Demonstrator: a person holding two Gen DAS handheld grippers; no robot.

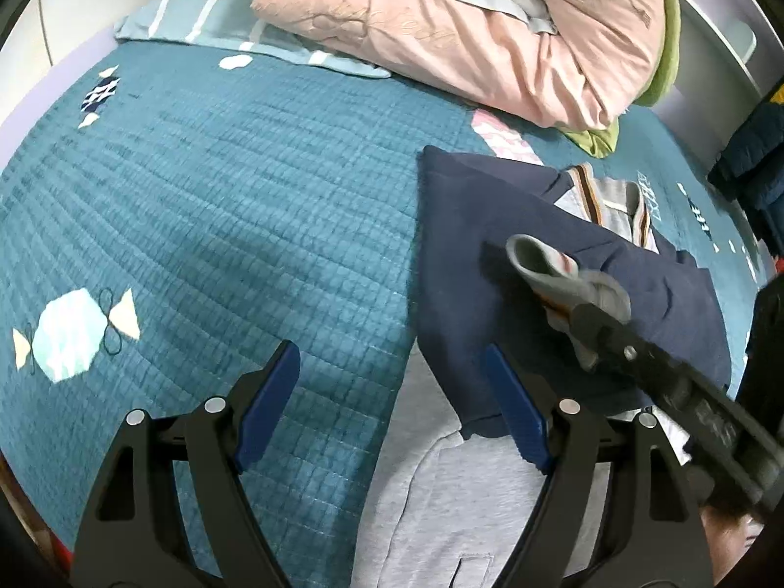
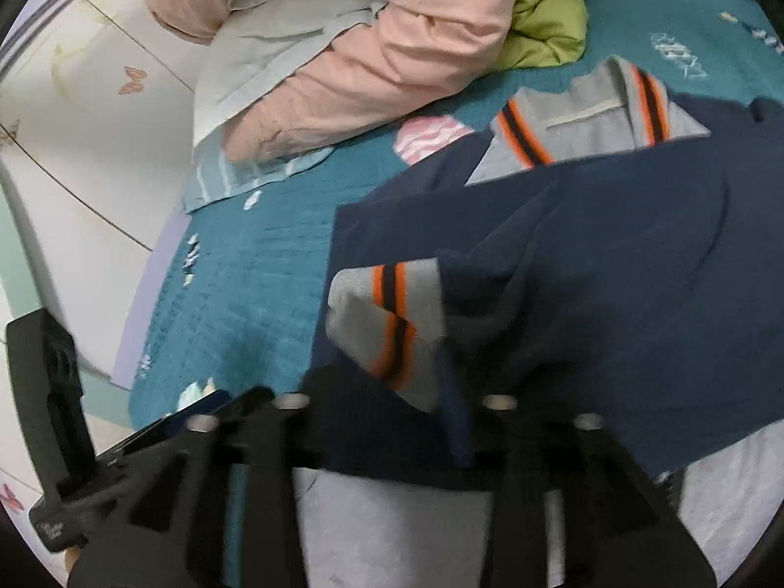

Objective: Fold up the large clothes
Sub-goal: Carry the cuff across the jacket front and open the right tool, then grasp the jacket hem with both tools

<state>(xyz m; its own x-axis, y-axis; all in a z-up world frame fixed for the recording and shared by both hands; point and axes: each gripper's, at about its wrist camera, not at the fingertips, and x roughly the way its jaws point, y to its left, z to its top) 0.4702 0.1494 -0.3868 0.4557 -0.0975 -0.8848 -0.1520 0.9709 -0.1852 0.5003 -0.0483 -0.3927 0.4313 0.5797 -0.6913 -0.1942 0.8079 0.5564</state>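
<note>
A navy and grey sweater (image 1: 470, 245) with an orange-striped grey collar (image 1: 593, 196) lies on the teal quilt, its grey lower part (image 1: 441, 500) near me. My left gripper (image 1: 392, 392) is open and empty, hovering over the sweater's left edge. My right gripper (image 1: 583, 313) comes in from the right and is shut on the grey striped sleeve cuff (image 1: 549, 264), holding it over the navy body. In the right wrist view the cuff (image 2: 387, 323) hangs folded in front of the gripper (image 2: 392, 392), above the navy fabric (image 2: 612, 255); the fingertips are blurred and hidden.
The teal quilted bedspread (image 1: 220, 196) spreads left of the sweater. A pink duvet (image 1: 465, 34) with a green blanket (image 1: 602, 137) and a striped pillow (image 1: 206, 14) is piled at the head of the bed. A white wall (image 2: 73, 147) borders the bed's left side.
</note>
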